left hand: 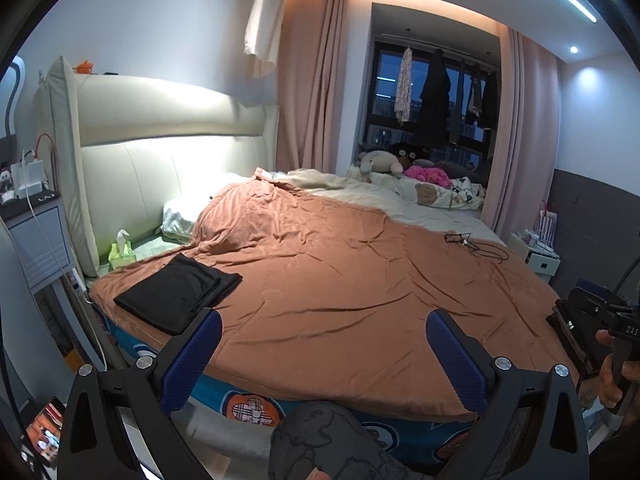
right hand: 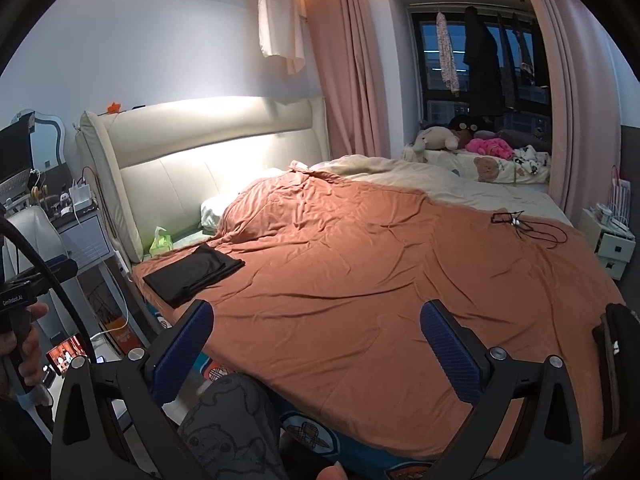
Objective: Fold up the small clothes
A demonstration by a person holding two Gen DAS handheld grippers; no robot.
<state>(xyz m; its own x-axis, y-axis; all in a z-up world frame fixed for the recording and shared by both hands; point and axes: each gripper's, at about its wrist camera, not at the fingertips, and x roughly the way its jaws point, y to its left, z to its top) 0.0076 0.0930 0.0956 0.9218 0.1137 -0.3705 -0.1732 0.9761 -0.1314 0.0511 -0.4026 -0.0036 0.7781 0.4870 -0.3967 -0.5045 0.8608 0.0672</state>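
Observation:
A folded black garment lies flat near the left front corner of the orange-brown blanket; it also shows in the right wrist view. My left gripper is open and empty, held above the bed's front edge, to the right of the garment. My right gripper is open and empty over the blanket, also to the right of the garment. A dark pile of clothes sits at the bed's right edge, also seen in the right wrist view.
A green tissue pack stands by the cream headboard. A black cable lies on the far right of the bed. A nightstand stands left. A phone lies on the floor. Grey patterned pyjama legs are below.

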